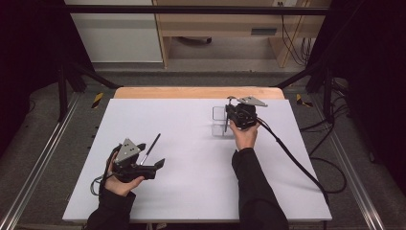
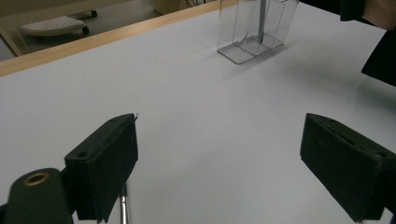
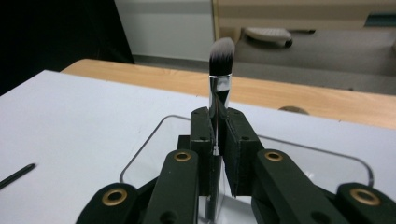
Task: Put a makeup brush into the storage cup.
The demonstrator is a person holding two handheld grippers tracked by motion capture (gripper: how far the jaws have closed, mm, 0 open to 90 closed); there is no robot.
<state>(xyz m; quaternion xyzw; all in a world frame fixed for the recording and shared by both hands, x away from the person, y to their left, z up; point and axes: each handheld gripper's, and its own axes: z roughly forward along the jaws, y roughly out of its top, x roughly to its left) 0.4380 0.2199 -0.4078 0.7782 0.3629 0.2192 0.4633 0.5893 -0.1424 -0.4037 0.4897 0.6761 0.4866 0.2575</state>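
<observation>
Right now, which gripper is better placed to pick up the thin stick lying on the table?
Left. The left gripper is open right beside the thin stick, while the right gripper is shut on the makeup brush over the clear organizer.

The black two-jaw left gripper (image 1: pixel 154 157) rests low near the table's front-left, jaws spread wide, forearm angled inward. The black right gripper (image 1: pixel 229 111) is extended far forward, arm straight, jaws pinched together.

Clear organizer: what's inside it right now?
The clear organizer holds a makeup brush, upright, clamped by the right gripper. The brush's lower handle is hidden behind the fingers, so whether it touches bottom cannot be seen.
</observation>
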